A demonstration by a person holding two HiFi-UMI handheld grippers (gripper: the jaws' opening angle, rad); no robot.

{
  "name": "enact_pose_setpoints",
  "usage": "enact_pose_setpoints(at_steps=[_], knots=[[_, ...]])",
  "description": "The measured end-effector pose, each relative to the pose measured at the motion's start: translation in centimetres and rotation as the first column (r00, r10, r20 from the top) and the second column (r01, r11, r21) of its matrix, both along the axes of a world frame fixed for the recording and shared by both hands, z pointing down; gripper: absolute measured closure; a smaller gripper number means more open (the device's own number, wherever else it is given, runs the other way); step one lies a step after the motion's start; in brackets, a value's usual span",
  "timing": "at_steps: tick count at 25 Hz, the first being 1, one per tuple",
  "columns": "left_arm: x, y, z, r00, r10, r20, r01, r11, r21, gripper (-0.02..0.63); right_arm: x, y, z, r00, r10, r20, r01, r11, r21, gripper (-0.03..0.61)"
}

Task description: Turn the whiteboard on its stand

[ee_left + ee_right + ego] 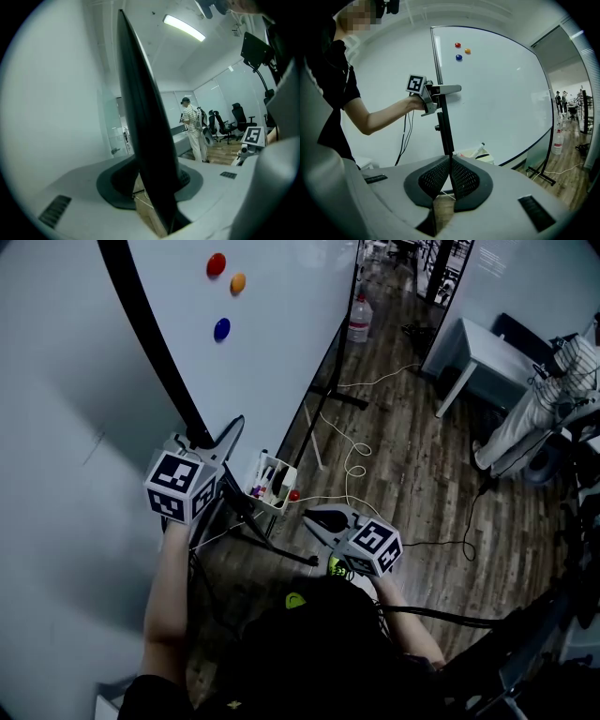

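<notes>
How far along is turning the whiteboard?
Done: how much it has turned cannot be told. In hand: the left gripper straddles the black edge of the whiteboard, jaws apart, not pinching it; the right gripper is shut, empty, away from the board. Left: probably gripping that edge and swinging the board round.

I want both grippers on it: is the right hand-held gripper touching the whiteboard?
Apart. The head view shows floor between the right hand-held gripper and the whiteboard; its own view shows its jaws shut on nothing.
</notes>
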State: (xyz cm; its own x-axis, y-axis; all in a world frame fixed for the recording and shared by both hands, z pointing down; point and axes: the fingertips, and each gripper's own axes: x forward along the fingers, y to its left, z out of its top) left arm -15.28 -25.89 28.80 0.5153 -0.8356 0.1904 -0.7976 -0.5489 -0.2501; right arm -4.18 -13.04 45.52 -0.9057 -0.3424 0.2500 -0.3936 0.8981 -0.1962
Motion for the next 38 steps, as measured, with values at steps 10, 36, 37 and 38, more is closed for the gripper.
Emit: enact_pose_setpoints(at_steps=[10,36,37,38], knots=[[-0.6,-1.1,3.0,1.0,0.018,-0.016,-0.018,1.0,-0.002,0.462,-1.9,-0.1,2.8,0.999,-0.014,-0.03,0.015,1.0,0.013,0.559],[9.3,-13.4,1.6,0.999,0.015,-0.049,-0.016,1.0,-0.02,0.457,5.9,-4.4,1.6,0.997,0.053,-0.049,-0.052,0.998,0.02,0.56],[9.6,-14.1,1.9,0.999,0.013,-0.05,-0.014,1.0,-0.02,0.457,5.9,-4.4,1.8,0.997,0.051,-0.05,-0.05,0.999,0.021,0.56],[9.9,-14.8,2.2,0.999,0.011,-0.049,-0.012,1.0,-0.02,0.457,5.9,-4.4,2.0,0.997,0.05,-0.051,-0.049,0.999,0.022,0.56]])
